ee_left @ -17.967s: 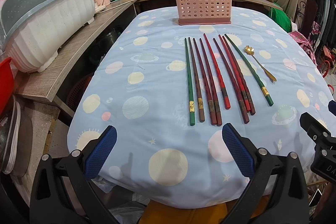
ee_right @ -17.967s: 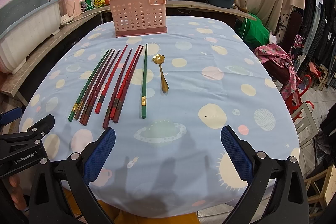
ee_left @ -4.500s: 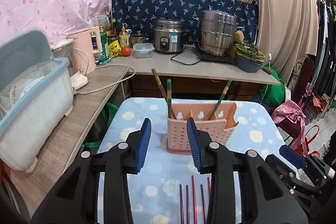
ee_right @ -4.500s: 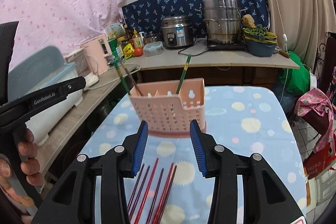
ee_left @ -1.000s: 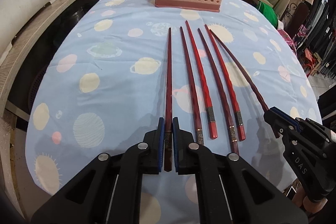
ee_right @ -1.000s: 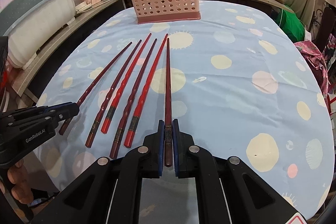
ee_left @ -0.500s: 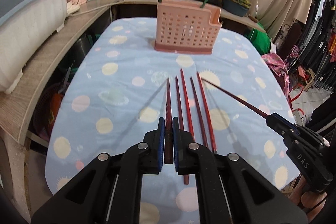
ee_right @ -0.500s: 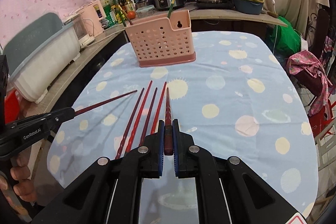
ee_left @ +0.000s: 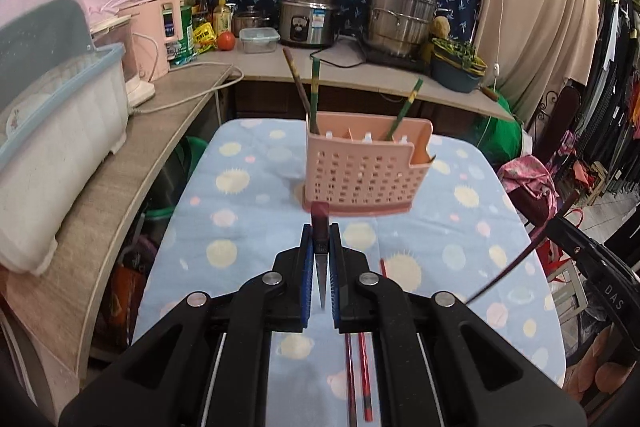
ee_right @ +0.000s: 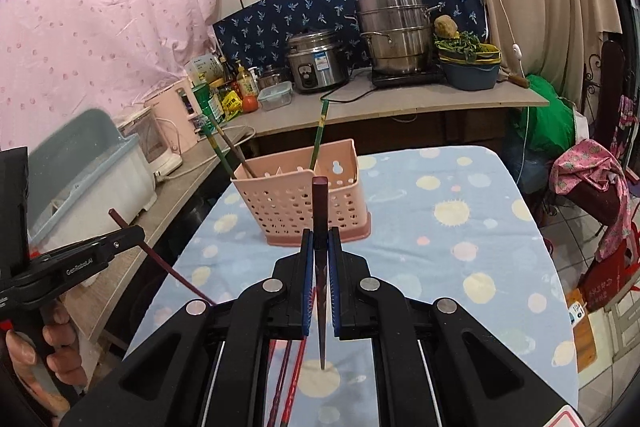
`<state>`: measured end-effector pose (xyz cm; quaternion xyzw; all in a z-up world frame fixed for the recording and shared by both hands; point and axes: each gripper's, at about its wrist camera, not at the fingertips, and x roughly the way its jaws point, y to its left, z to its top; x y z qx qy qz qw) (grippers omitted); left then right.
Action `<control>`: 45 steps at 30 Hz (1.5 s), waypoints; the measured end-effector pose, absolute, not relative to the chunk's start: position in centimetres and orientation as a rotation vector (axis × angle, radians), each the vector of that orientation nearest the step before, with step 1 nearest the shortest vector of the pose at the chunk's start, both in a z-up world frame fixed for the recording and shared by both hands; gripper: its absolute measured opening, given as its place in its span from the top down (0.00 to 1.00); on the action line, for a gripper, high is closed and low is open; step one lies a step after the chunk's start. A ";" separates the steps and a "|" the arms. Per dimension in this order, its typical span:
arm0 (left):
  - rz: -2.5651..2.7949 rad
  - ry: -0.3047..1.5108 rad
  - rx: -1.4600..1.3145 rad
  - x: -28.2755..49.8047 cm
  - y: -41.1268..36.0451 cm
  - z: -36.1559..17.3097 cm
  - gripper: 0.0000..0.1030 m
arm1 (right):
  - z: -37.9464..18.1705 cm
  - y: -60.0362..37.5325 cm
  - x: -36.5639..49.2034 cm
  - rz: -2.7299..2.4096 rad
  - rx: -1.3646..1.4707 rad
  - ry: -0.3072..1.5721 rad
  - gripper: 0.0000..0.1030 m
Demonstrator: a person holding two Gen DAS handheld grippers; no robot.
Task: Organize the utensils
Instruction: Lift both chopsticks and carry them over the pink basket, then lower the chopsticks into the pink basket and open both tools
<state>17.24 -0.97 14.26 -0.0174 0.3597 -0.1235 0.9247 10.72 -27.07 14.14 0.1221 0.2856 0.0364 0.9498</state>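
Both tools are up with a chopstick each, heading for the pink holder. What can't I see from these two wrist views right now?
- Chopsticks left on the table: in both wrist views the tool bodies cover most of them, so no count.
- Pink holder: its dividers barely show over the rim; which compartments are free is unclear.
- Left tool, right tool: the pads hide where each grips its dark red chopstick.

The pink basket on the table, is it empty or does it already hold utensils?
Not empty: the pink basket holds three chopsticks sticking up above its rim.
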 end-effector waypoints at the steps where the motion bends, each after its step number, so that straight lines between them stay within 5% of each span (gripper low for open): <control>1: -0.252 0.733 -0.036 17.7 -1.0 14.7 0.93 | 14.5 -27.1 11.2 0.074 0.247 0.574 0.93; 22: -0.257 0.442 -0.098 27.1 -3.6 27.1 0.93 | 24.4 -28.5 23.1 0.119 0.329 0.298 0.93; 45: -0.233 0.550 -0.069 33.4 -5.6 19.9 0.93 | 15.7 -26.6 30.8 0.106 0.288 0.515 0.93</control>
